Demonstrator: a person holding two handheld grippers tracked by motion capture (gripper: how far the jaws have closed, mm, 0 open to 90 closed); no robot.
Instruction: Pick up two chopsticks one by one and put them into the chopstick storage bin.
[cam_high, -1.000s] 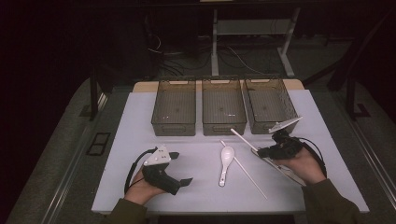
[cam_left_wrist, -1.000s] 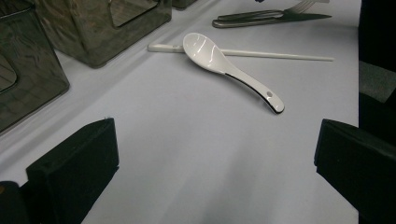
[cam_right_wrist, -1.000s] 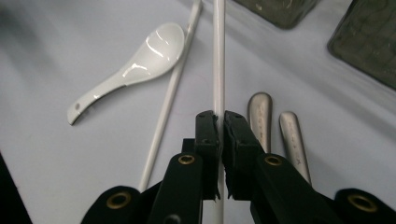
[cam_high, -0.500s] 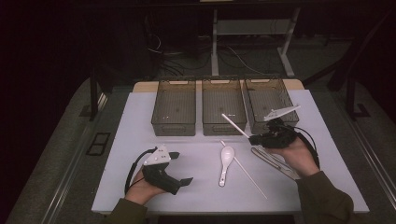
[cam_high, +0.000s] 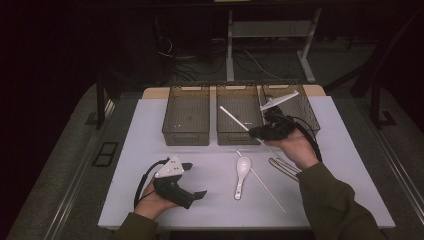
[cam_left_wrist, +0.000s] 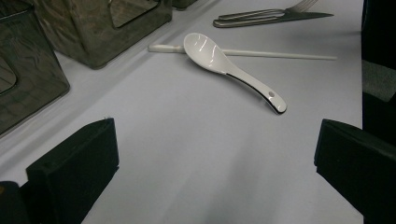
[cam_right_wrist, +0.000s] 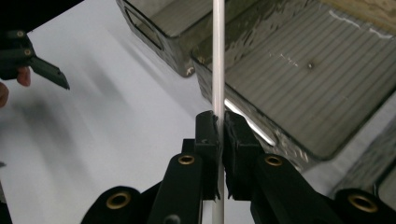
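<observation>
A white chopstick (cam_high: 235, 117) is held aloft in the right claw (cam_high: 260, 131), over the middle bin (cam_high: 239, 120).

The chopstick is pinched near its lower end, so most of its length slants up over that bin, probably to be dropped inside. A second chopstick (cam_high: 262, 182), a white soup spoon (cam_high: 241, 175) and metal cutlery (cam_high: 282, 167) lie on the desk (cam_high: 150, 130) in front of the middle bin. The left claw (cam_high: 197, 196) rests wide open and empty, well to the bin's near left, with bare desk around it.
</observation>
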